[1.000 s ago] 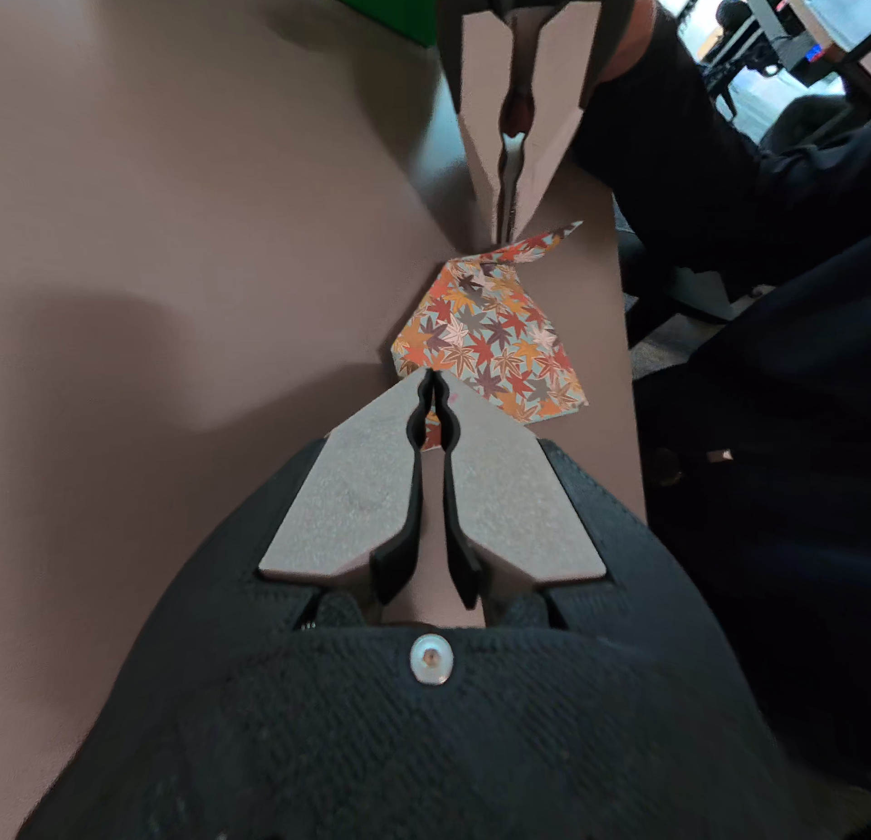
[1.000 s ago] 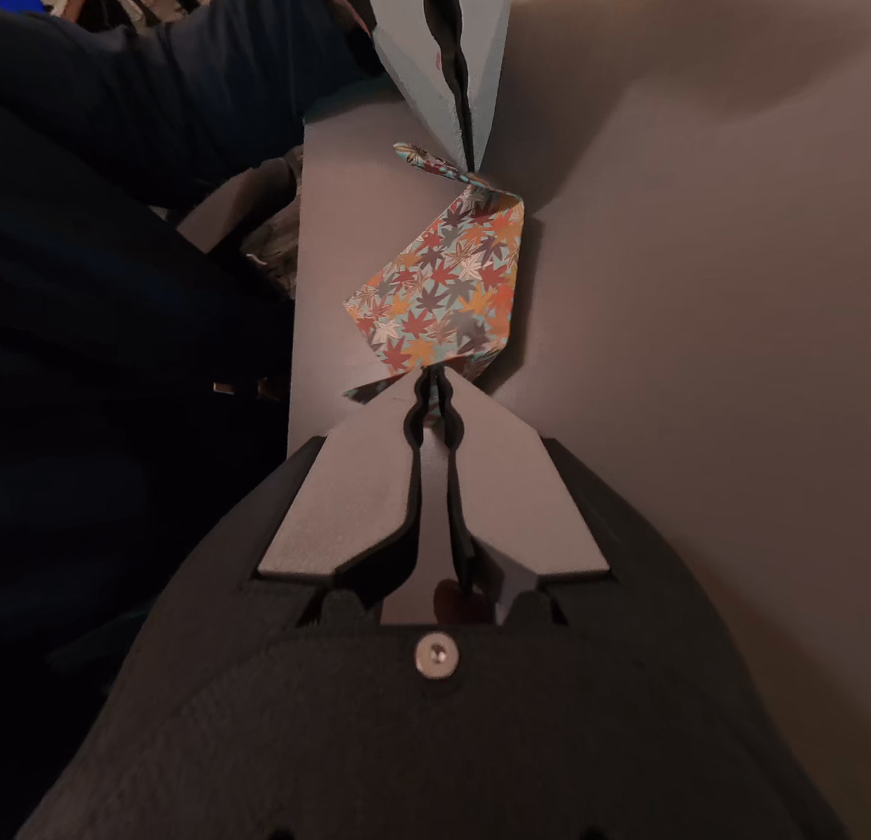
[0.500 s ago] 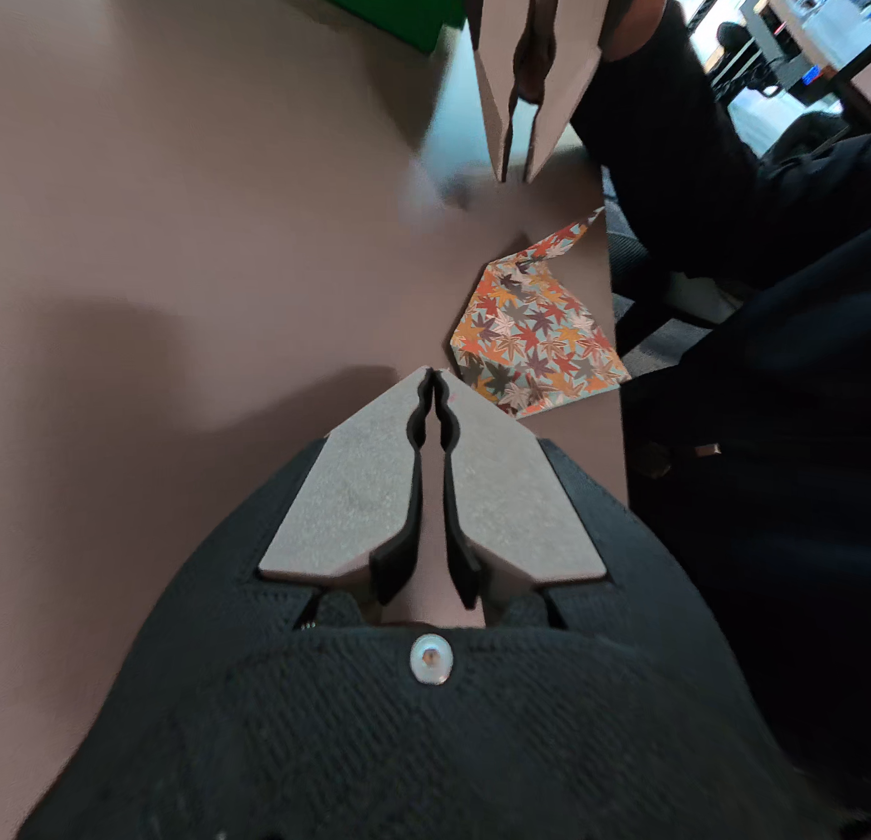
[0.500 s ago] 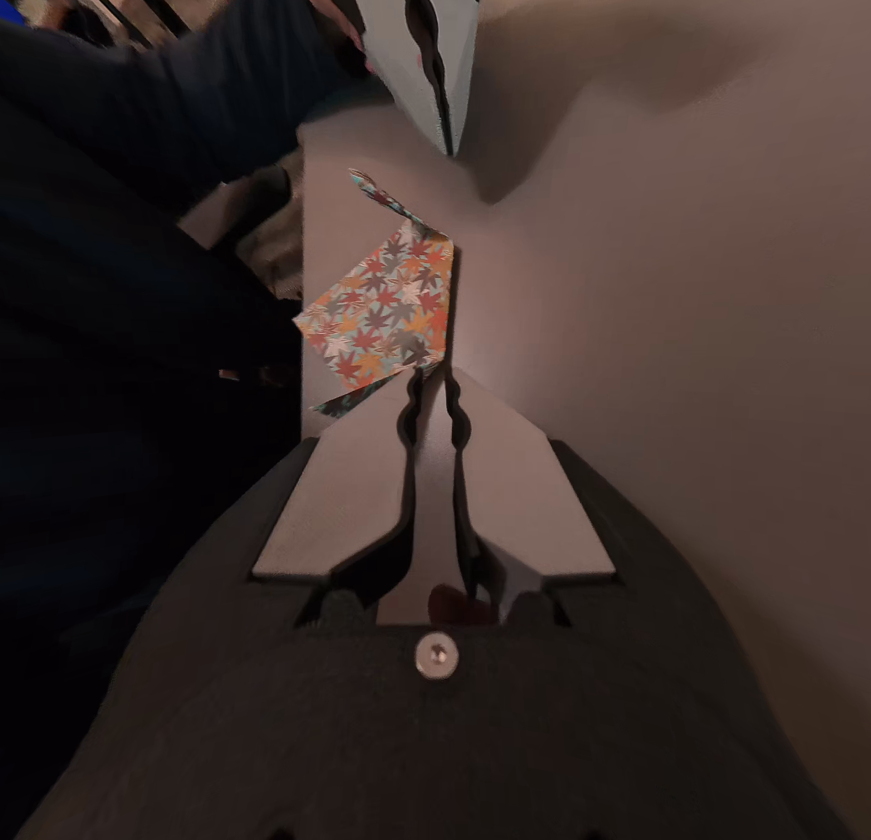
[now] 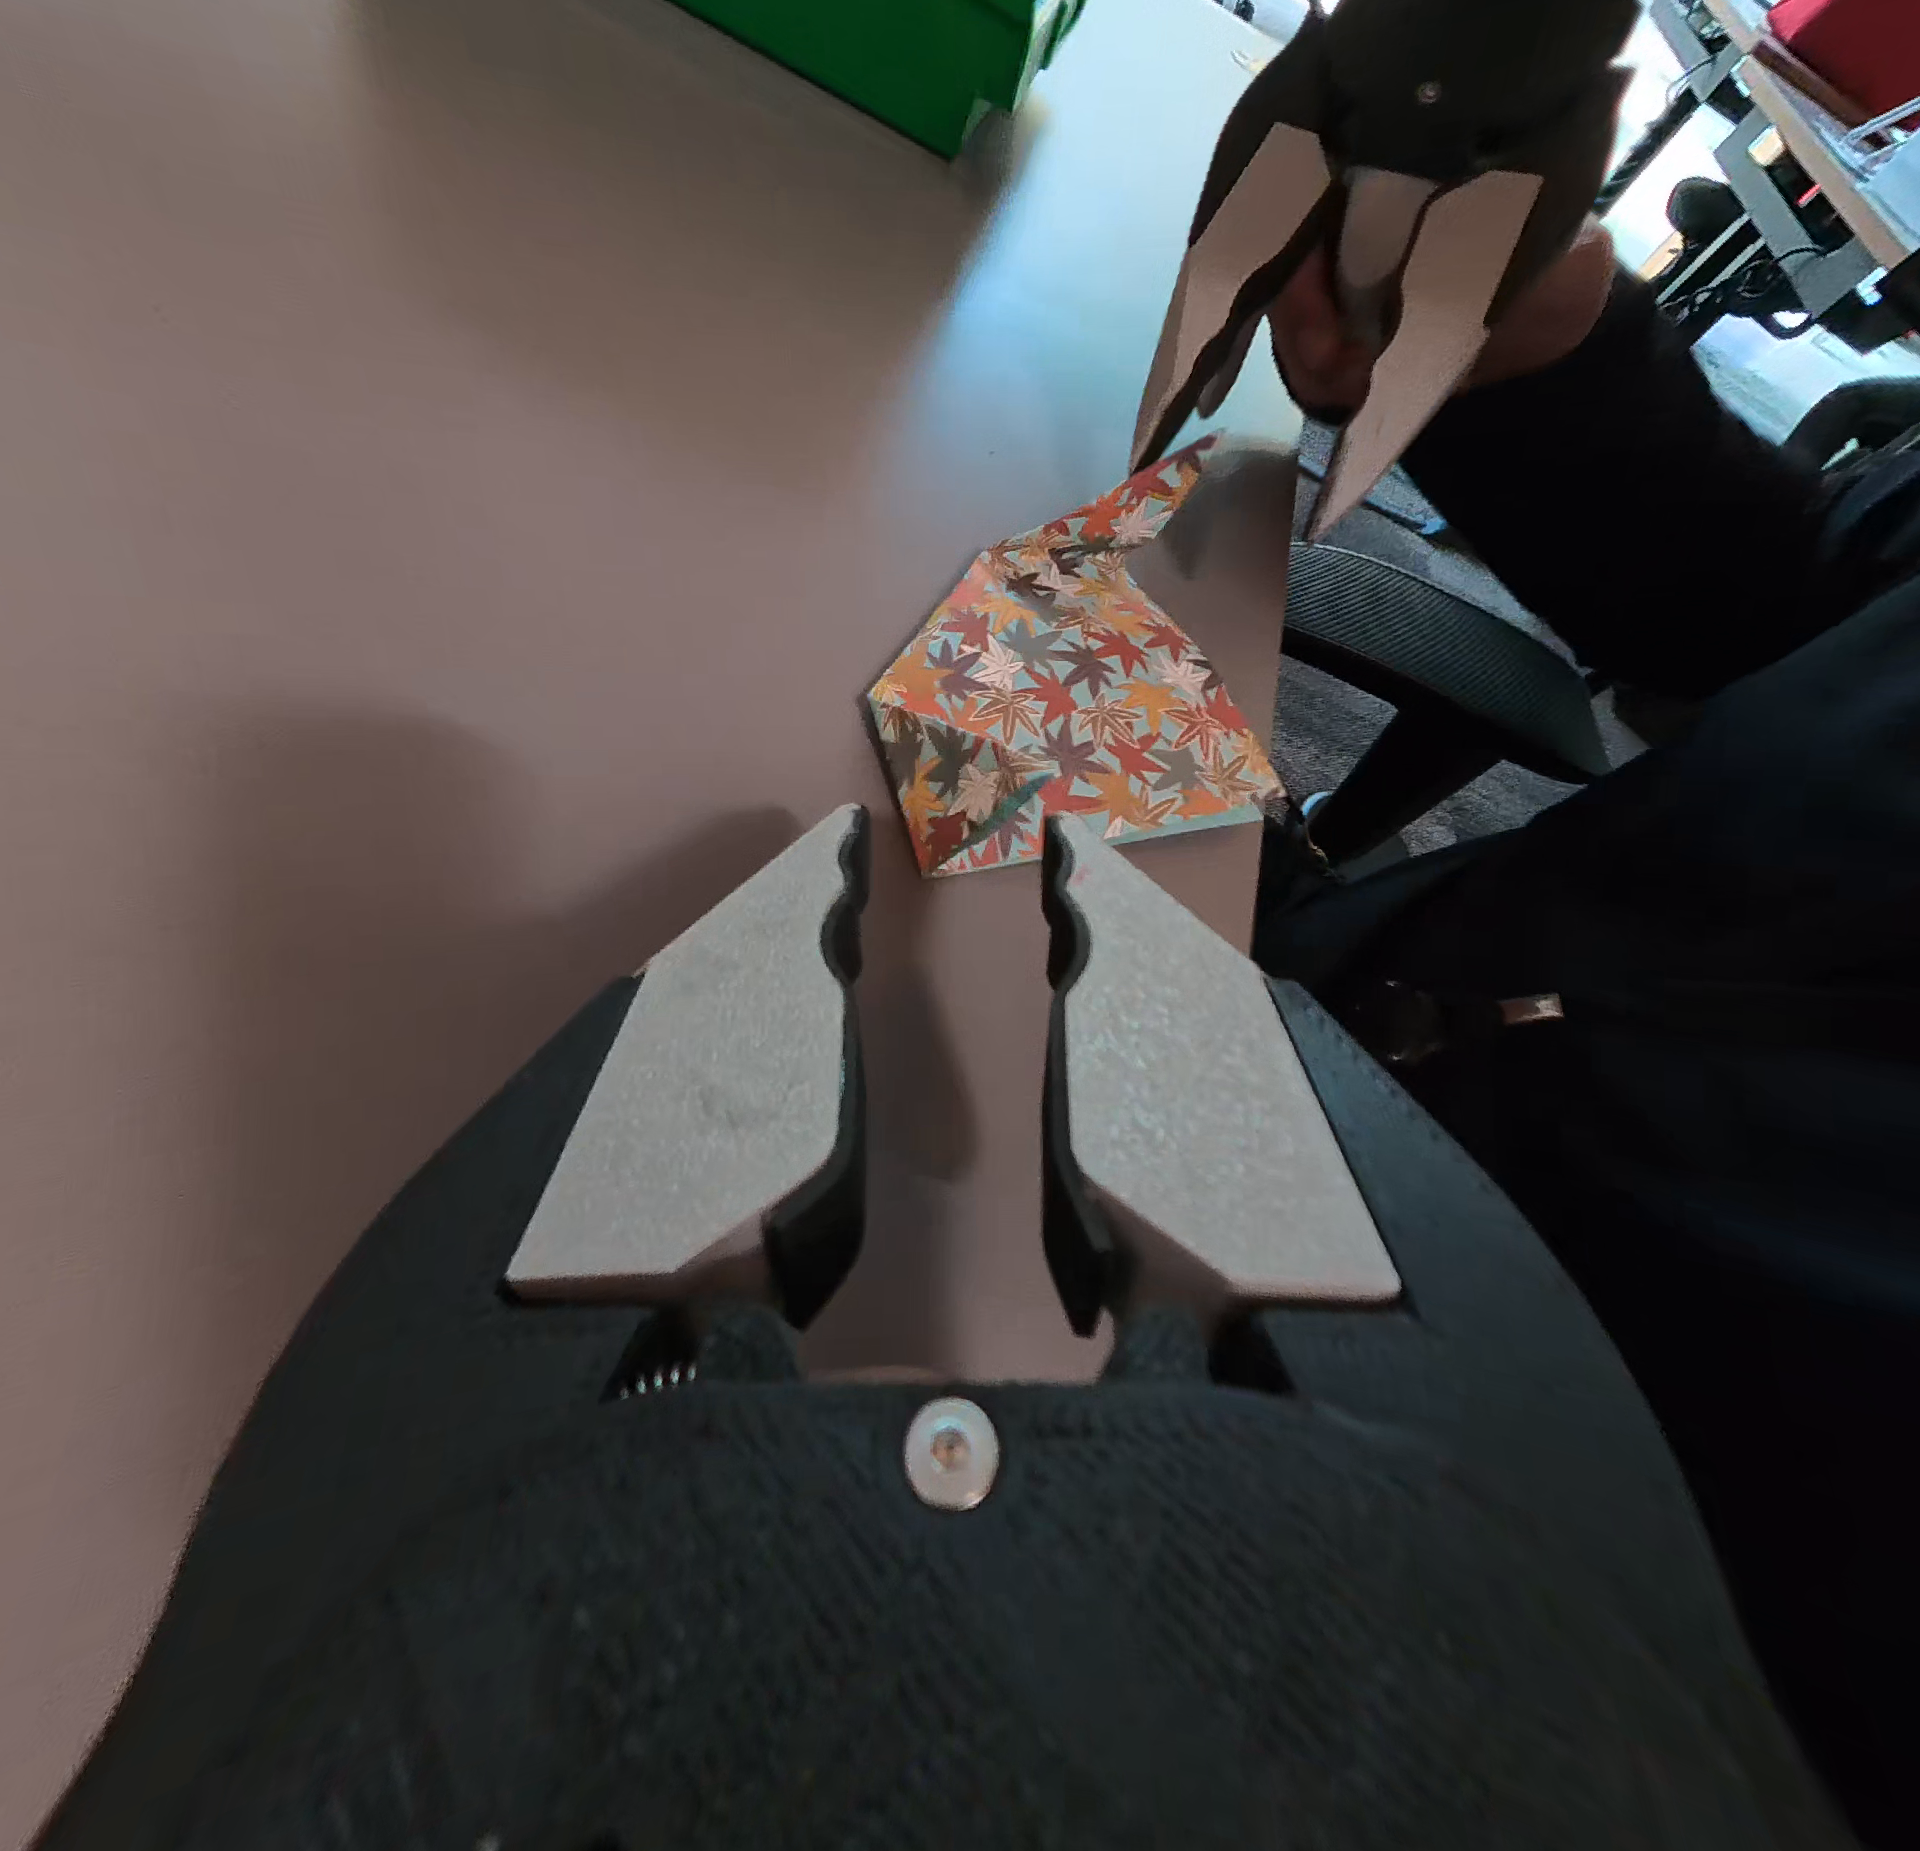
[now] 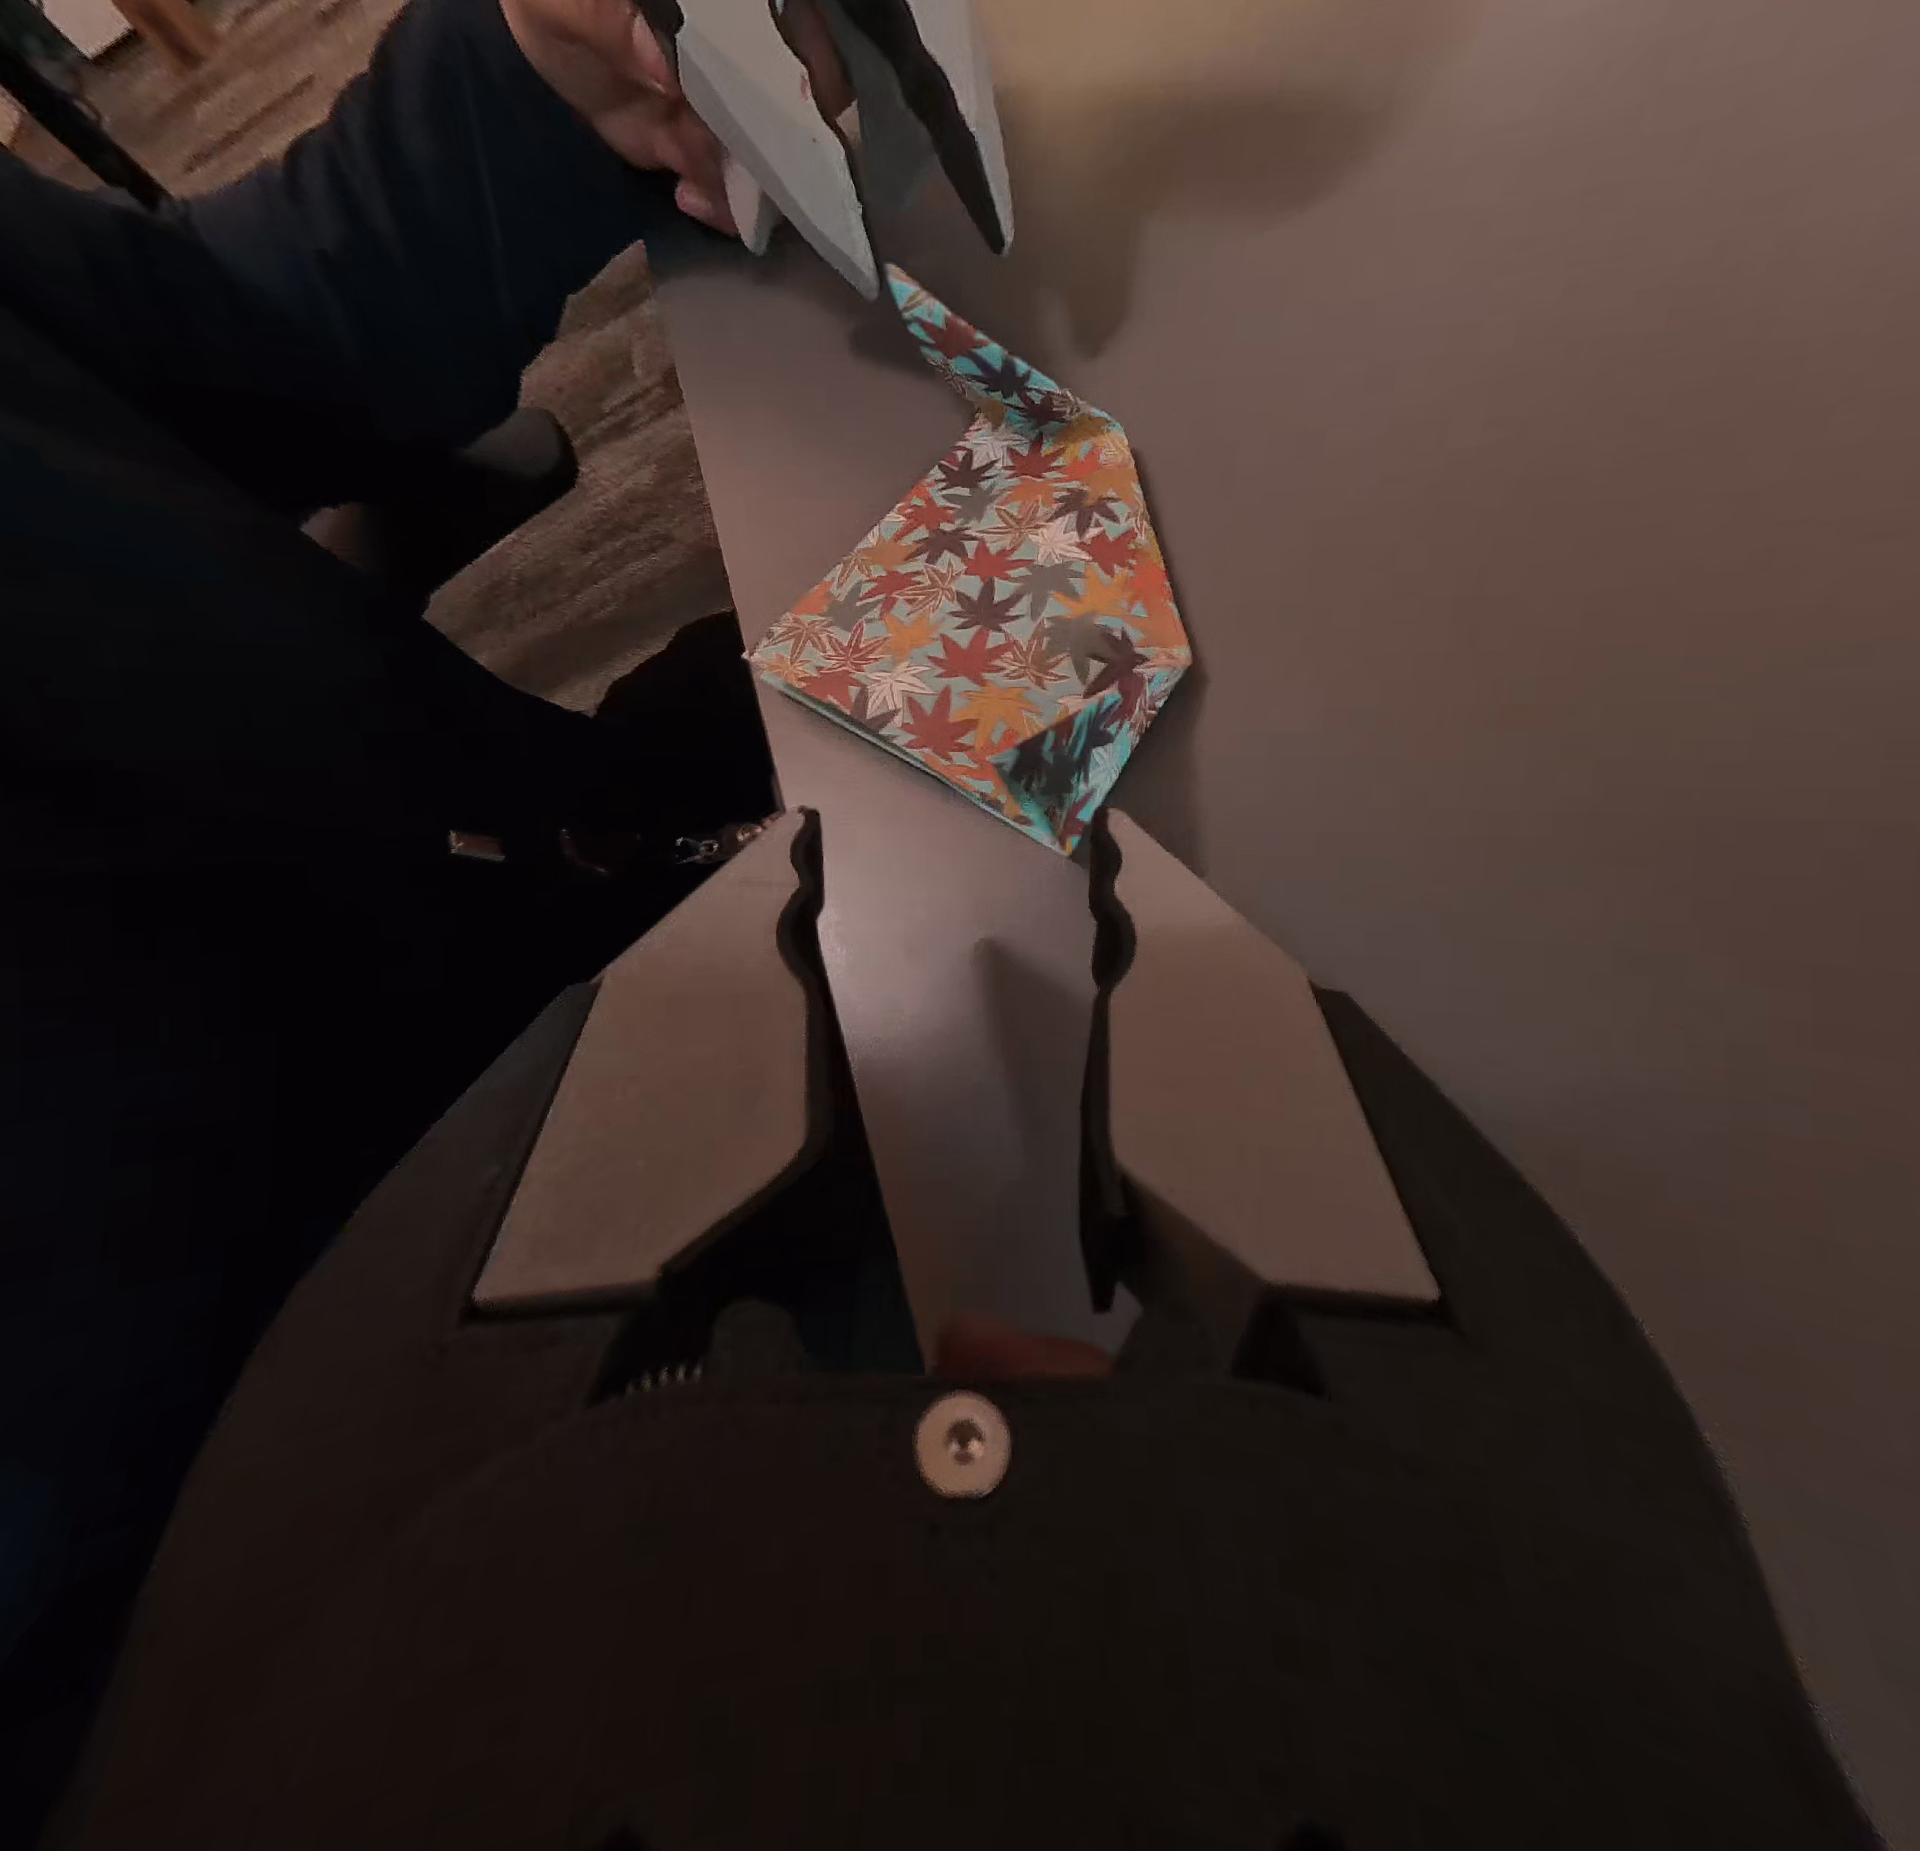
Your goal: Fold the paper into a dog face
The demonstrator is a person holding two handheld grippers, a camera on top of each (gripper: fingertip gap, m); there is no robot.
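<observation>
The folded paper (image 5: 1070, 721), printed with autumn leaves, lies on the brownish table (image 5: 416, 451) close to its edge. One pointed flap stands up at its far end. My left gripper (image 5: 951, 835) is open and empty, its tips just short of the paper's near corner. My right gripper (image 5: 1226, 492) shows beyond the paper, open, above the raised flap. In the right wrist view the paper (image 6: 987, 606) lies ahead of my open, empty right gripper (image 6: 951, 830). The left gripper (image 6: 930, 253) is open at the far end, by the raised flap.
A green box (image 5: 852, 25) stands at the far side of the table. The table edge (image 5: 1273, 658) runs right beside the paper. The person's dark sleeves and an office chair (image 5: 1455, 638) are past the edge. The tips of one gripper are about 15 cm away from the tips of the other.
Both grippers have let go of the paper and opened. They have pulled back from it. The paper now lies free on the table with one flap raised.
</observation>
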